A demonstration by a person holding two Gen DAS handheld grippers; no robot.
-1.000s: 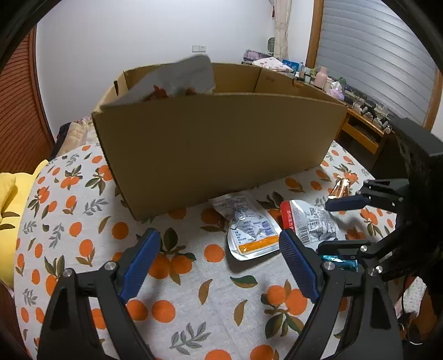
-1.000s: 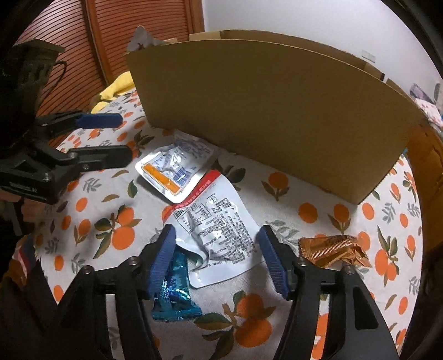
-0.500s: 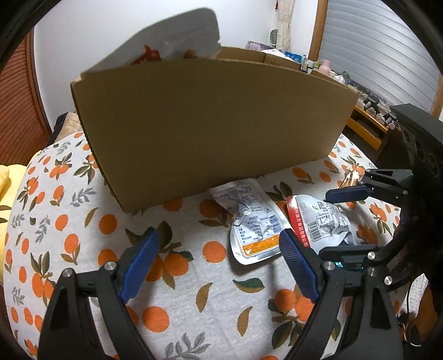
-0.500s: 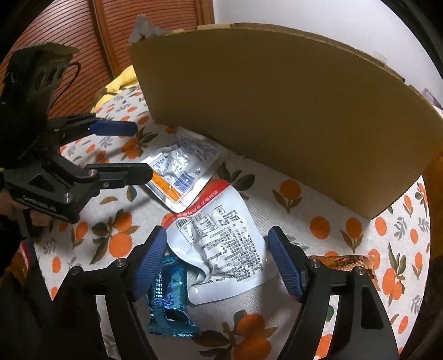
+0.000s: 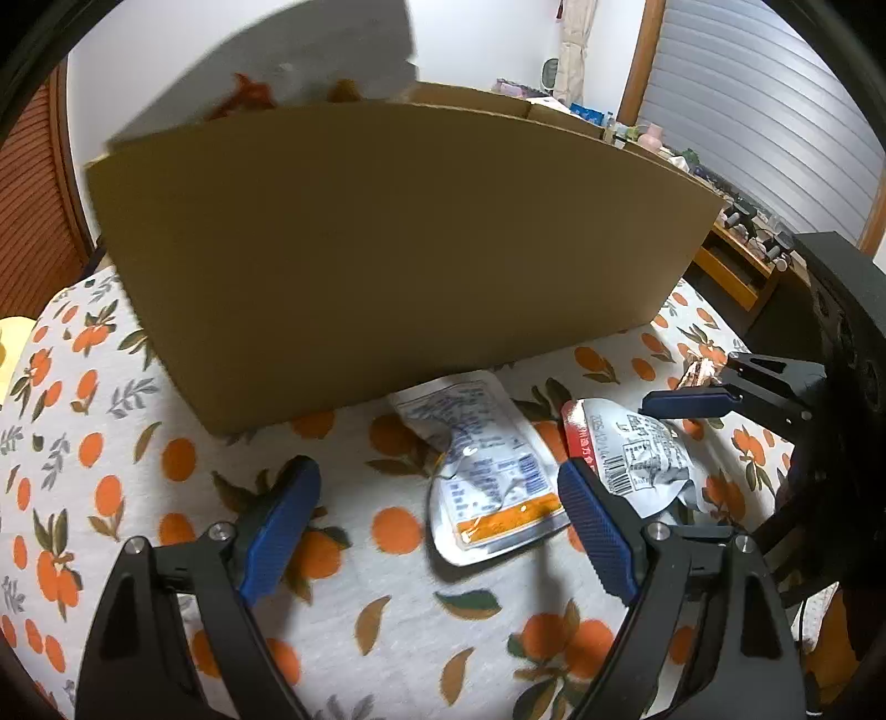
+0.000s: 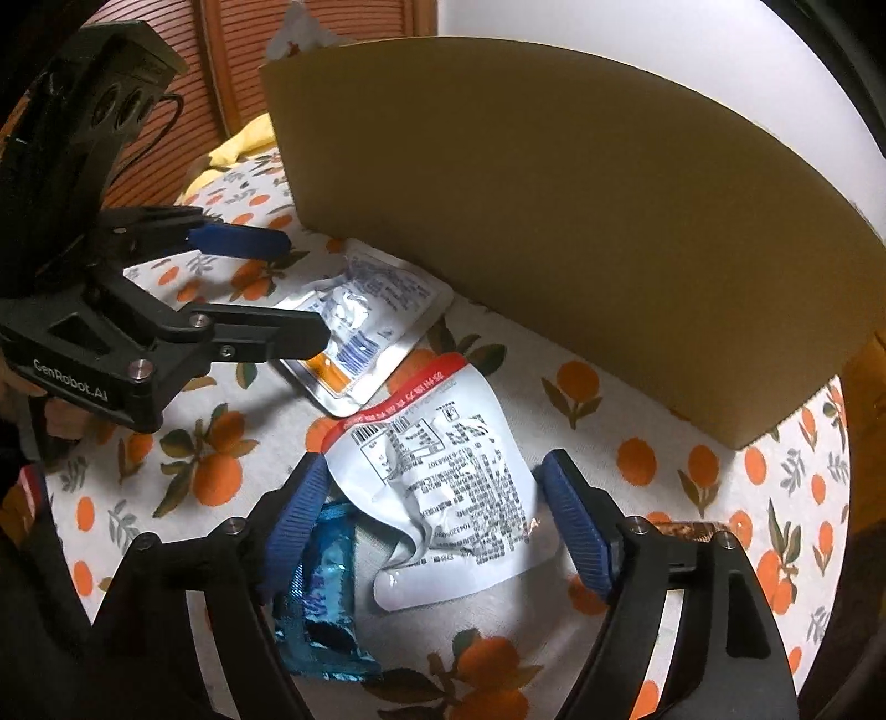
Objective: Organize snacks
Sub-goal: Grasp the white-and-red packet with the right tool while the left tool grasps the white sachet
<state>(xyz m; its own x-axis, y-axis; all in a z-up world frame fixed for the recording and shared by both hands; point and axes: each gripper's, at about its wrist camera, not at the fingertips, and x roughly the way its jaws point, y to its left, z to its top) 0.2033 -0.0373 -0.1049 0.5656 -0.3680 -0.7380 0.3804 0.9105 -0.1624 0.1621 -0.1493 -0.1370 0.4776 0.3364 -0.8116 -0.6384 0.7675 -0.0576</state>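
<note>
A tall cardboard box stands on the orange-print tablecloth. In front of it lie a silver pouch with an orange stripe and a white pouch with a red band. My left gripper is open just above the cloth, with the silver pouch's left half between its fingers and untouched. My right gripper is over the white pouch, its jaws opening, and the pads do not press it. A blue wrapper lies under the right gripper's left finger.
A copper-brown wrapper lies behind the right gripper's right finger. A snack bag sticks out of the box's left end. Red-brown shutter doors and a yellow cloth are at the left; cluttered shelves stand at the far right.
My right gripper's jaws have spread wider around the white pouch. The left gripper has come lower and closer to the box, which now fills more of its view.
</note>
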